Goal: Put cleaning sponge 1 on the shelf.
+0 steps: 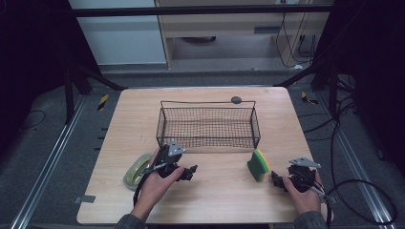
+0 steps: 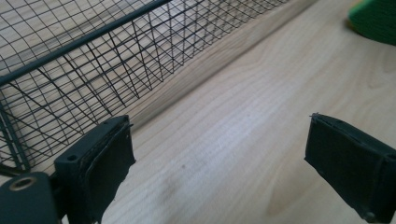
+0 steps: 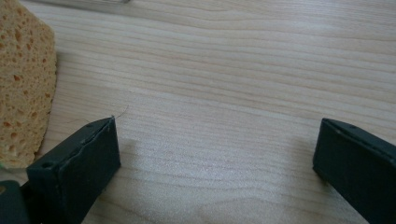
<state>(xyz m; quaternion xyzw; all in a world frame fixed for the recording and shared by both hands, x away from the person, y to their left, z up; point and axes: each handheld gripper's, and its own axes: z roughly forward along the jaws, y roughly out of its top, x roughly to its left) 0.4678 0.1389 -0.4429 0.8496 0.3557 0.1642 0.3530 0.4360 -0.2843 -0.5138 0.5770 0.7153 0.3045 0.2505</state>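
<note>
A yellow sponge with a green scouring side stands on edge on the wooden table, in front of the black wire basket. My right gripper rests low on the table just right of the sponge, jaws open and empty; its own view has the sponge's yellow face at the left edge. My left gripper lies near the basket's front left corner, jaws open over bare wood. The basket's mesh wall runs beside it, and the sponge's green edge sits far off.
A roll of clear tape lies on the table left of my left hand. A small dark round object sits behind the basket's rear rim. Cables trail off the table's right side.
</note>
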